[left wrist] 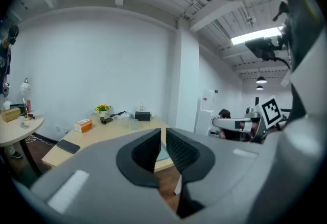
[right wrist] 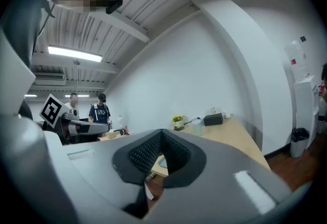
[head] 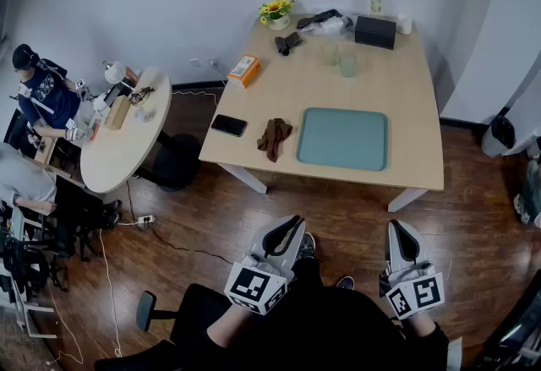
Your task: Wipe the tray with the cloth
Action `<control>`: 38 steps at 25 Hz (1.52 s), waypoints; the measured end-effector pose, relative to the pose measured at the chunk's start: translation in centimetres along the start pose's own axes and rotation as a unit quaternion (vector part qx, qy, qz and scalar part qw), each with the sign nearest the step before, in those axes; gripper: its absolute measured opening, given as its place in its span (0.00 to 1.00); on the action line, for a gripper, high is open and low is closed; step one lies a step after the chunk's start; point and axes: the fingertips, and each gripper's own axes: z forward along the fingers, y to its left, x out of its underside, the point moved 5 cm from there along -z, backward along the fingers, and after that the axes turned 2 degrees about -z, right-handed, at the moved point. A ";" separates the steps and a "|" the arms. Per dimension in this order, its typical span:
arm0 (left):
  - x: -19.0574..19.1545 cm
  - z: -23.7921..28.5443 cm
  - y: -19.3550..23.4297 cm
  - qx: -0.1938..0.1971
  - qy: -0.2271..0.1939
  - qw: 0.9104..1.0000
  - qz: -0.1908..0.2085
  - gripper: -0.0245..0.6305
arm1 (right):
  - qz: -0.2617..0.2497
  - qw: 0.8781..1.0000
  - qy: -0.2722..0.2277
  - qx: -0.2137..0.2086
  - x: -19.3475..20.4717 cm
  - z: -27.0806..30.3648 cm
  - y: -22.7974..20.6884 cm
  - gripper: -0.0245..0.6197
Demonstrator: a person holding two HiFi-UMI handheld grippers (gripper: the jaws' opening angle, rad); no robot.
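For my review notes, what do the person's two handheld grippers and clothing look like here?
Both the left gripper and the right gripper have light grey, rounded shells with black ribbed pads. Each carries a white cube printed with black square markers. The person wears dark clothing.
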 end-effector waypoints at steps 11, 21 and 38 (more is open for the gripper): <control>-3.4 13.4 12.8 0.059 -0.009 0.998 -0.012 0.36 | -0.023 0.997 0.021 0.069 -1.7 13.4 -4.3 0.04; -4.7 21.0 20.1 0.108 0.025 0.993 -0.024 0.38 | -0.022 0.990 0.041 0.130 -3.8 22.5 -7.3 0.04; -0.1 27.9 22.3 0.031 0.100 0.994 -0.004 0.09 | -0.020 0.989 0.102 0.100 1.5 28.7 -16.6 0.04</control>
